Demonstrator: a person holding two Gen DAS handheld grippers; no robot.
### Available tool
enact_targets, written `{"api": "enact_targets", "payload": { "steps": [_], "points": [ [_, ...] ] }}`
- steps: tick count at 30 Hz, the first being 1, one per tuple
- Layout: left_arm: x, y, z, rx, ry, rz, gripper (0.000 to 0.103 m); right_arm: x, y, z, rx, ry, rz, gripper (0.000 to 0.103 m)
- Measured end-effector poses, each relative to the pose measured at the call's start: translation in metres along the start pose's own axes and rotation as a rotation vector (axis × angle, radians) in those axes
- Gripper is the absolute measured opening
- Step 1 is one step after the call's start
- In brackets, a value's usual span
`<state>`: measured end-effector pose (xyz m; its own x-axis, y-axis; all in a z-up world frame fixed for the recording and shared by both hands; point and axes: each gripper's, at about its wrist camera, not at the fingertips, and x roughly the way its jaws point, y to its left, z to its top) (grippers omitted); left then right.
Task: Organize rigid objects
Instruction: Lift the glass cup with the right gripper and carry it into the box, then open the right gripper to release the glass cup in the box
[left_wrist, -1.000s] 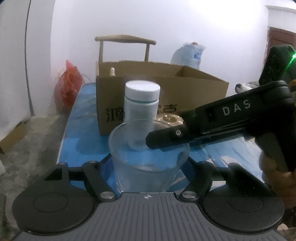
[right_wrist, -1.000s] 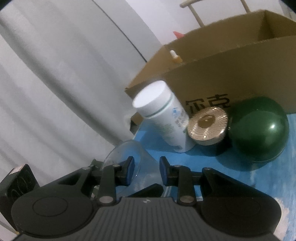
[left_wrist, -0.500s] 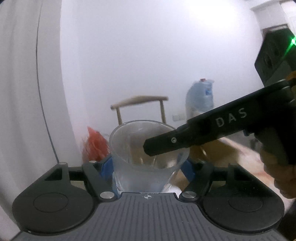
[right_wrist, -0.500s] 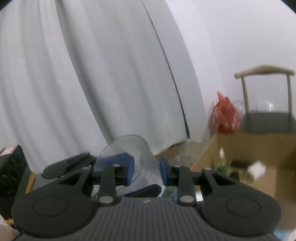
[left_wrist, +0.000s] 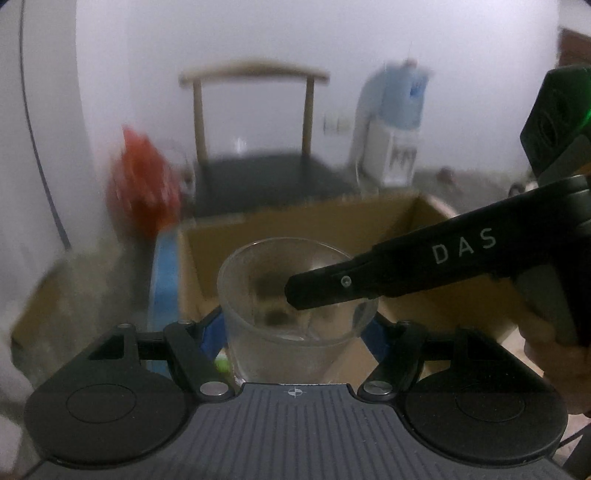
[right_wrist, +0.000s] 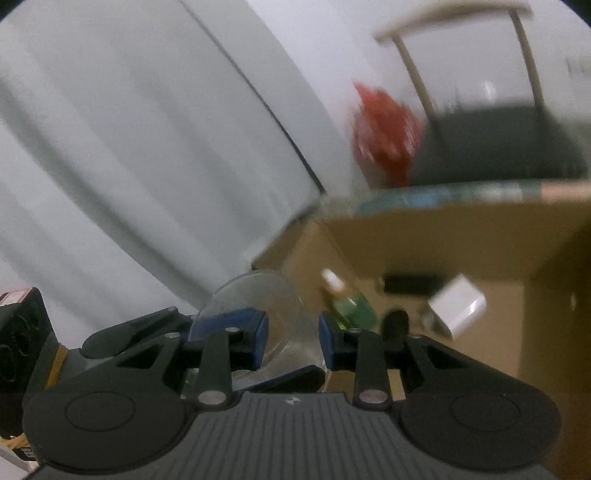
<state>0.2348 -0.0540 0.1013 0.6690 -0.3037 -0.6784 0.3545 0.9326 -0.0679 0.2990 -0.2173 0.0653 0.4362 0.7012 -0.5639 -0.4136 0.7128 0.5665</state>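
**Glass carried over the box by both claws.**
Our left claw (left_wrist: 299, 332) gripped the glass (left_wrist: 291, 317) by its sides, while our right claw (right_wrist: 291, 328) pinched the glass rim, one finger inside. A second before, the glass stood low at the bench before the box (left_wrist: 369, 236); now it hung raised above the open box, whose floor showed a small bottle (right_wrist: 351, 310) and a white block (right_wrist: 458, 310). We judged that lowering and release remained. The bench items had dropped from view.
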Motion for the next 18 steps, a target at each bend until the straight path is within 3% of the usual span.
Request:
{"api": "enact_targets", "payload": {
  "steps": [3,10,18],
  "points": [
    [0.022,0.002,0.000,0.004,0.079,-0.004,0.073,0.016,-0.026,-0.003,0.064,0.059,0.011,0.032],
    [0.038,0.008,-0.006,0.004,0.215,-0.023,0.073,0.032,-0.042,-0.008,0.104,0.151,-0.019,0.031],
    [0.039,0.001,-0.006,0.049,0.267,0.001,0.078,0.038,-0.045,-0.006,0.122,0.191,-0.056,0.032]
  ]
}}
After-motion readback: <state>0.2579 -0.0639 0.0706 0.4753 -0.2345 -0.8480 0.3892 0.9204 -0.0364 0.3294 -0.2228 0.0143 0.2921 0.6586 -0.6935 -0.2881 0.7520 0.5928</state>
